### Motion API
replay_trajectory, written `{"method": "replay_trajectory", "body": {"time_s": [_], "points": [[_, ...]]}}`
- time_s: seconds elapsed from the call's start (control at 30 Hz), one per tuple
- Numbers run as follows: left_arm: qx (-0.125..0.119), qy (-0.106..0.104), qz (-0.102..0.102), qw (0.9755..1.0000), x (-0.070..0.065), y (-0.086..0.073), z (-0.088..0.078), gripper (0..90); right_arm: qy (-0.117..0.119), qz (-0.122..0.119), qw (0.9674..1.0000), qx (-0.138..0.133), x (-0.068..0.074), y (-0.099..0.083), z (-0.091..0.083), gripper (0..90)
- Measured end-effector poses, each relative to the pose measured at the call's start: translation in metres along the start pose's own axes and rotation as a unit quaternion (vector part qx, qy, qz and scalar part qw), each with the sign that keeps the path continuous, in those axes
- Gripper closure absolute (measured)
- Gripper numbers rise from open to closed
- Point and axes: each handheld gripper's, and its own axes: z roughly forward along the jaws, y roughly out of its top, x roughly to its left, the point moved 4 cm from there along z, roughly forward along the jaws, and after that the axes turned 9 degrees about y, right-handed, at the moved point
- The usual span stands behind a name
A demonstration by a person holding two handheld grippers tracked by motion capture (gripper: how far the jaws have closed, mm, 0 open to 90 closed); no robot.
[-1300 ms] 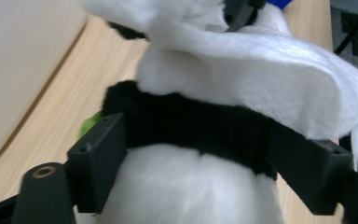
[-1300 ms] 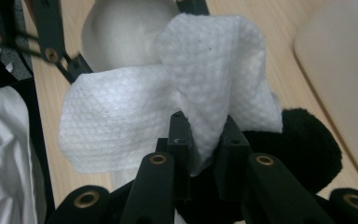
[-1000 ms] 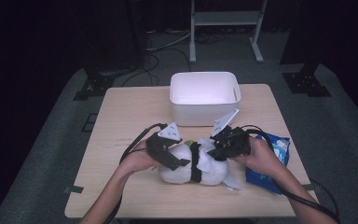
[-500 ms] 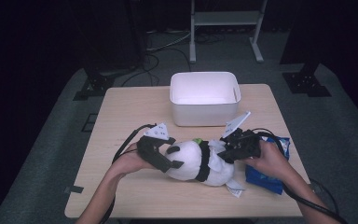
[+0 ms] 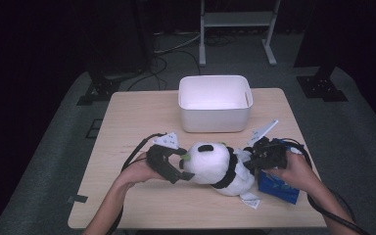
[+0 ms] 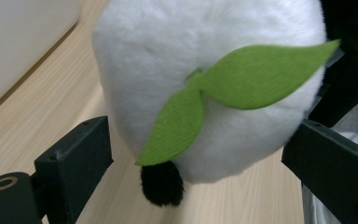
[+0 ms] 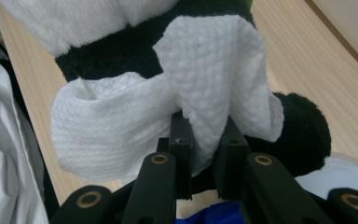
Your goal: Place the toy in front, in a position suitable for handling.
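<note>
- While a plush black-and-white panda toy lies on its side on the light wooden counter, in front of a white rectangular plastic bin, the left tool flanks its head, jaws just opened and spread wide, clear of the fur.
- Green felt leaves mark the head.
- At the other end, the right tool pinches a white textured cloth against the panda's dark body.
- A blue packet lies beneath the right hand.
</note>
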Motion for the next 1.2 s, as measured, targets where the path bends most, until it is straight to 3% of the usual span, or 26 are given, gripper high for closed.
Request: {"method": "replay_trajectory", "body": {"time_s": [0.07, 0.17, 0.33, 0.47, 0.7, 0.8, 0.93, 1.2], "points": [[-0.016, -0.011, -0.003, 0.9998, 0.0, 0.002, 0.0, 15.3, -0.002, 0.001, 1.0, -0.004, 0.0, -0.002, 0.0, 78.9], [-0.027, -0.005, 0.0, 0.9996, -0.001, 0.008, -0.005, 23.6, 0.003, 0.0, 0.9999, -0.011, -0.001, -0.002, -0.001, 78.9], [-0.04, 0.013, 0.012, 0.999, -0.005, 0.021, -0.02, 24.3, 0.017, -0.004, 0.9994, -0.03, 0.001, -0.001, 0.004, 78.9], [-0.044, 0.027, 0.021, 0.9984, -0.008, 0.025, -0.031, 24.2, 0.03, -0.003, 0.9988, -0.039, 0.002, 0.005, 0.018, 78.9], [-0.054, 0.043, 0.017, 0.9974, -0.006, 0.026, -0.047, 24.1, 0.039, -0.011, 0.9979, -0.051, 0.004, 0.025, 0.031, 78.9], [-0.049, 0.047, 0.024, 0.9974, -0.009, 0.029, -0.046, 23.9, 0.049, -0.021, 0.9961, -0.07, 0.008, 0.04, 0.028, 79.0], [-0.044, 0.052, 0.023, 0.9974, -0.01, 0.03, -0.048, 23.9, 0.047, -0.027, 0.9962, -0.068, 0.01, 0.046, 0.024, 78.9], [-0.046, 0.057, 0.018, 0.9971, -0.009, 0.033, -0.042, 23.0, 0.041, -0.03, 0.9943, -0.094, 0.011, 0.047, -0.011, 79.0]]}}
